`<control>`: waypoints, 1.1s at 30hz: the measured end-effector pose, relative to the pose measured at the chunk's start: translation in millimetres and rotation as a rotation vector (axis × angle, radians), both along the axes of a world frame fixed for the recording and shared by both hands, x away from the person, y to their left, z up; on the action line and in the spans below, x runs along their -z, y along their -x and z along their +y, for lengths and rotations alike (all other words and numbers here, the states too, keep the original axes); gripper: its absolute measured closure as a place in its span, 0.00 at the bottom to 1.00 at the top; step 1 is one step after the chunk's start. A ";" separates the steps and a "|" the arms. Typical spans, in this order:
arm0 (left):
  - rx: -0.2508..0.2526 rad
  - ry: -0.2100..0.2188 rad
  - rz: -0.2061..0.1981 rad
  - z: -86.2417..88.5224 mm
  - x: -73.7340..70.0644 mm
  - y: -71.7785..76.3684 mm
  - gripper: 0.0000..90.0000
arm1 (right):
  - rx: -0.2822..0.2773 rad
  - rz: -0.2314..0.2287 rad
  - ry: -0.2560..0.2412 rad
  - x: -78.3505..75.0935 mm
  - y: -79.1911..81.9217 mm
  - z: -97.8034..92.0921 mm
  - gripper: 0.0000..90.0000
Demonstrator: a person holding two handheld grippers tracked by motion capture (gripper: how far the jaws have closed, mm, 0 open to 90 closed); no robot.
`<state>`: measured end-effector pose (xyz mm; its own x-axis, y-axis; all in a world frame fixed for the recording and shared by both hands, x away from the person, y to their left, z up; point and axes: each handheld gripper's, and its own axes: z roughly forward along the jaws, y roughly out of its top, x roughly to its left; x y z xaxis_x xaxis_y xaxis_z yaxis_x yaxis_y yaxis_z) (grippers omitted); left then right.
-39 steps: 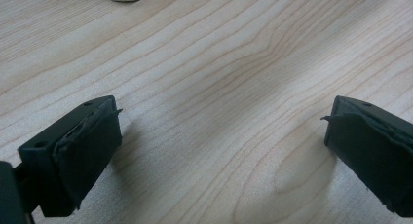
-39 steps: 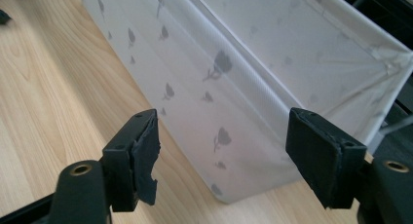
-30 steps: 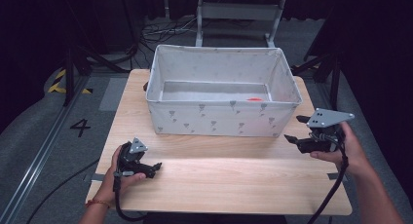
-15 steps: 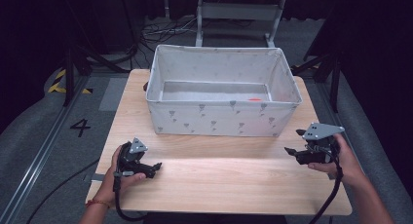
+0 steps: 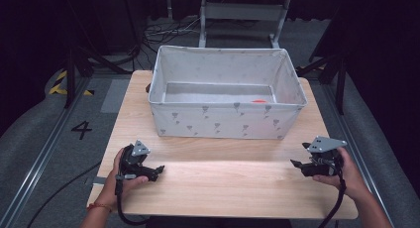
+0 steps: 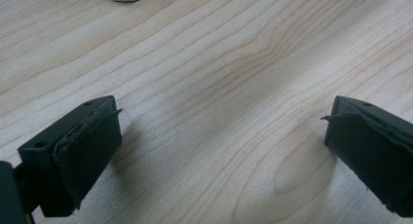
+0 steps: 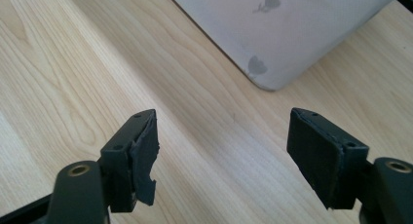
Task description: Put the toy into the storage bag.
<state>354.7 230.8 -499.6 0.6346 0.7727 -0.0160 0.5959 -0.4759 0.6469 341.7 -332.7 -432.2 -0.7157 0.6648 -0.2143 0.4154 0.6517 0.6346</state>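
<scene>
your left gripper [image 5: 157, 170] and right gripper [image 5: 296, 164] rest spread and empty in front of the bin [image 5: 225, 123], so next reach over its front wall for the orange thing [image 5: 258, 101] inside.

This looks like a lab or recording studio: a plain wooden table [image 5: 223, 183] stands on grey carpet among black curtains, loose cables [image 5: 163, 32], metal floor rails [image 5: 37, 158], hazard tape [image 5: 59, 82] and a painted number 4 [image 5: 81, 130].

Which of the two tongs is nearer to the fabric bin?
The right tongs: they sit near the fabric bin at its front right corner. The left tongs lie farther back.
</scene>
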 end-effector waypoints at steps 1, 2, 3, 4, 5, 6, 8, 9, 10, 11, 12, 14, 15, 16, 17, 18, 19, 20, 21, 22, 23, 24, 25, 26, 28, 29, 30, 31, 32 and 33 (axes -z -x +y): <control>0.002 -0.003 -0.005 0.2 -0.1 -0.3 0.00 | 0.002 0.005 -0.006 2.9 0.7 -1.3 0.31; 0.001 -0.003 -0.004 0.2 -0.1 -0.2 0.00 | 0.006 0.014 -0.017 5.8 1.5 -2.7 0.31; 0.001 -0.003 -0.004 0.2 -0.1 -0.2 0.00 | 0.008 0.014 -0.023 8.9 2.4 -4.0 0.31; 0.002 -0.003 -0.004 0.2 -0.1 -0.2 0.00 | 0.012 0.012 -0.023 11.3 3.3 -4.8 0.30; 0.002 -0.003 -0.004 0.2 -0.1 -0.2 0.00 | 0.016 0.016 -0.024 15.3 4.3 -6.4 0.30; 0.002 -0.003 -0.004 0.2 -0.1 -0.2 0.00 | 0.021 0.022 -0.027 17.6 4.7 -7.3 0.30; 0.002 -0.003 -0.004 0.2 -0.1 -0.2 0.00 | 0.030 0.025 -0.035 23.5 6.4 -9.9 0.30; 0.002 -0.003 -0.004 0.2 -0.1 -0.2 0.00 | 0.034 0.036 -0.043 27.2 7.3 -11.6 0.30; 0.001 -0.002 -0.002 0.1 -0.1 -0.1 0.00 | 0.037 0.044 -0.054 30.6 8.4 -13.5 0.30; 0.000 0.000 0.000 0.0 0.0 0.0 0.00 | 0.037 0.048 -0.060 33.4 9.5 -15.0 0.30; 0.001 -0.003 -0.004 0.2 -0.1 -0.2 0.00 | 0.037 0.055 -0.055 36.0 10.3 -16.6 0.30; 0.001 -0.003 -0.004 0.2 0.0 -0.2 0.00 | 0.048 0.060 -0.064 41.3 13.0 -19.4 0.30; 0.001 -0.003 -0.004 0.2 0.0 -0.2 0.00 | 0.054 0.068 -0.082 43.8 14.2 -21.4 0.30; 0.002 -0.003 -0.004 0.2 -0.1 -0.2 0.00 | 0.055 0.072 -0.097 46.4 15.7 -23.3 0.30; 0.002 -0.003 -0.004 0.2 -0.1 -0.2 0.00 | 0.056 0.074 -0.108 48.9 17.4 -25.1 0.30; 0.001 -0.003 -0.004 0.2 0.0 -0.2 0.00 | 0.061 0.078 -0.119 51.5 18.8 -27.1 0.30; 0.002 -0.003 -0.004 0.2 0.0 -0.2 0.01 | 0.066 0.083 -0.127 54.0 20.1 -28.9 0.30; 0.001 -0.003 -0.004 0.2 0.0 -0.2 0.00 | 0.073 0.084 -0.136 56.1 21.3 -30.8 0.29; 0.001 -0.002 -0.002 0.1 0.0 -0.1 0.00 | 0.078 0.080 -0.146 58.1 22.8 -32.9 0.29; 0.002 -0.003 -0.004 0.2 0.0 -0.3 0.00 | 0.082 0.079 -0.163 60.0 24.0 -34.8 0.28; 0.001 -0.003 -0.004 0.2 -0.1 -0.2 0.00 | 0.089 0.081 -0.186 61.8 24.9 -36.7 0.27; 0.001 -0.003 -0.003 0.2 -0.1 -0.2 0.00 | 0.099 0.081 -0.205 64.0 25.7 -38.6 0.26; 0.000 0.001 0.000 0.0 0.0 0.0 0.00 | 0.111 0.082 -0.221 67.0 26.3 -40.1 0.27; 0.001 -0.003 -0.004 0.2 -0.1 -0.2 0.00 | 0.116 0.088 -0.235 70.3 26.8 -41.7 0.25; 0.002 -0.003 -0.004 0.2 0.0 -0.2 0.00 | 0.118 0.076 -0.253 72.4 27.8 -44.5 0.23; 0.002 -0.003 -0.004 0.2 0.0 -0.2 0.00 | 0.126 0.078 -0.256 72.4 27.6 -44.7 0.24; 0.002 -0.003 -0.004 0.2 0.0 -0.2 0.00 | 0.127 0.078 -0.255 72.5 27.5 -44.7 0.23; 0.002 -0.004 -0.004 0.2 -0.1 -0.2 0.00 | 0.124 0.078 -0.252 72.6 27.5 -44.5 0.22; 0.002 -0.003 -0.004 0.2 -0.1 -0.2 0.00 | 0.123 0.079 -0.252 72.7 27.2 -44.3 0.22; 0.002 -0.004 -0.004 0.2 -0.1 -0.2 0.00 | 0.123 0.079 -0.252 72.7 27.2 -44.3 0.22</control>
<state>354.9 231.0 -499.5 0.6360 0.7716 -0.0106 0.5923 -0.4793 0.6477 314.5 -377.0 -504.8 -0.6343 0.7728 0.0216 0.5360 0.4195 0.7326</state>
